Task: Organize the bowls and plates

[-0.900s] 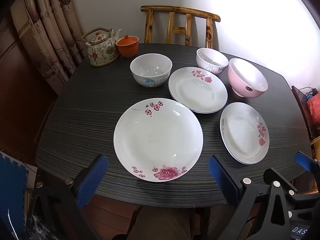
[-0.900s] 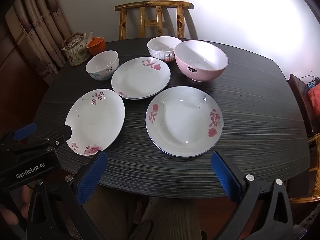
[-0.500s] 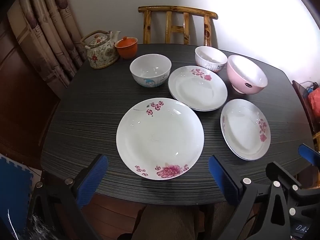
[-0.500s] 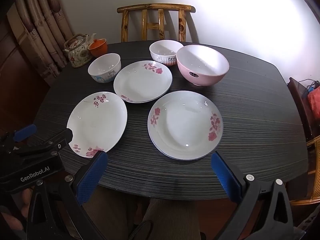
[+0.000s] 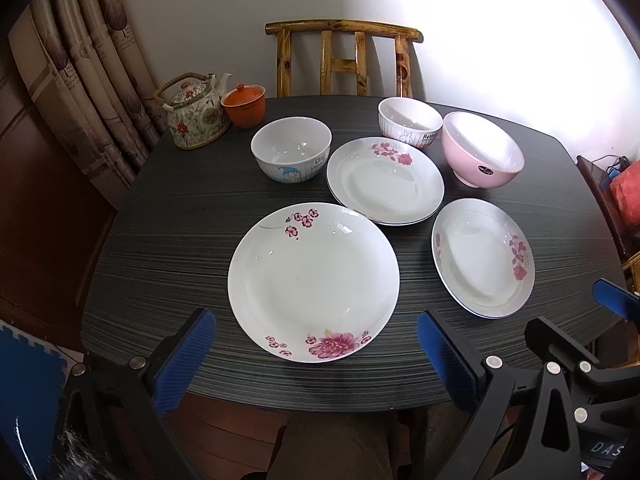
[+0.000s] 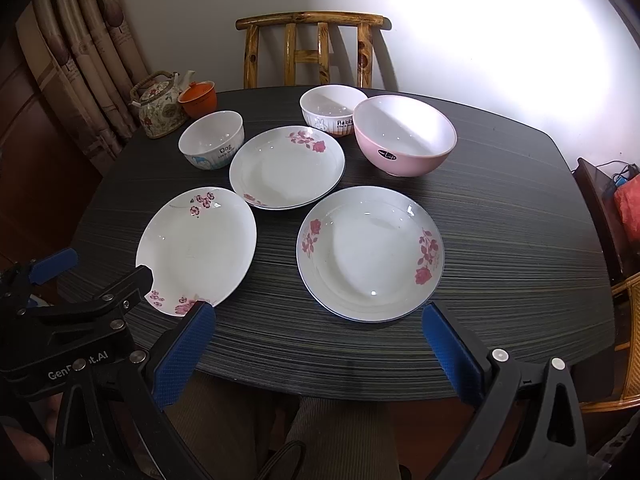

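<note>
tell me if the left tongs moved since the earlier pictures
Yes. In their own view the big plate and table have slid up the frame, so the left tongs, open, pulled back slightly.

Three plates, three bowls, all upright, empty, on the dark table.
- Peony plate (image 5: 314,282): white, largest, pink flowers at near and far rim; near edge, left.
- Rose plate (image 6: 370,254): white, blue-rimmed, roses either side; near edge, right.
- Middle plate (image 5: 385,181): white, roses at far rim; behind and between the other two.
- Dog bowl (image 5: 291,149): white, blue cartoon; left of the middle plate.
- Rabbit bowl (image 6: 331,110): white, ribbed; far side.
- Pink bowl (image 6: 404,135): largest, dark label; just beside the rabbit bowl.
</note>
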The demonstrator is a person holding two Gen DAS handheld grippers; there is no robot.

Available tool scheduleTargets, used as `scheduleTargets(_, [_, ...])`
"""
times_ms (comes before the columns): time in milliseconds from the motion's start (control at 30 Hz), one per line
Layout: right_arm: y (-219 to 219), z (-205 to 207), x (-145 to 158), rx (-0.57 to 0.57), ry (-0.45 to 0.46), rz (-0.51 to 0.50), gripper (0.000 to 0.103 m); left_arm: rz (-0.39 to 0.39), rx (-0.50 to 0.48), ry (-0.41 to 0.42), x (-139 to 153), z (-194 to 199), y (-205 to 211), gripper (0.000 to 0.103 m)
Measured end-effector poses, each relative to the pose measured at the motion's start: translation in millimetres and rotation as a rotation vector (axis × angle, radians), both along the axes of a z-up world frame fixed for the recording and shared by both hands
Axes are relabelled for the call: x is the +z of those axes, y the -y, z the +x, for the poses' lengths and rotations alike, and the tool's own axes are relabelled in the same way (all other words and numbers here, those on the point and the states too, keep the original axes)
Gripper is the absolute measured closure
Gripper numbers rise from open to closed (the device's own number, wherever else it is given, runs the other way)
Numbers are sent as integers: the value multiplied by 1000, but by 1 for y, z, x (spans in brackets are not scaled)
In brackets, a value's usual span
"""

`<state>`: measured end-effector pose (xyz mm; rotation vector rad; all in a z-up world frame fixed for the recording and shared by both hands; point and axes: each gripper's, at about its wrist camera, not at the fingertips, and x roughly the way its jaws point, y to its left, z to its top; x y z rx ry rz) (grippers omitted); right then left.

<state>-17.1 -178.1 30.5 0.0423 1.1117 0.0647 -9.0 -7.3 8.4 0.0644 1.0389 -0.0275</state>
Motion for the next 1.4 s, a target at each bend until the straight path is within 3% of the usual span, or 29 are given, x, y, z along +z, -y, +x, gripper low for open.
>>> scheduleTargets(200, [1, -2, -3, 1, 2, -2, 1, 33, -10, -6, -4, 1, 2, 0])
scheduleTargets(600, [-1, -1, -4, 6, -1, -2, 1, 12, -43, -30, -8, 3, 4, 0])
scheduleTargets(1400, [-1, -1, -3, 1, 4, -8, 1, 16, 9, -49, -8, 7, -4, 0])
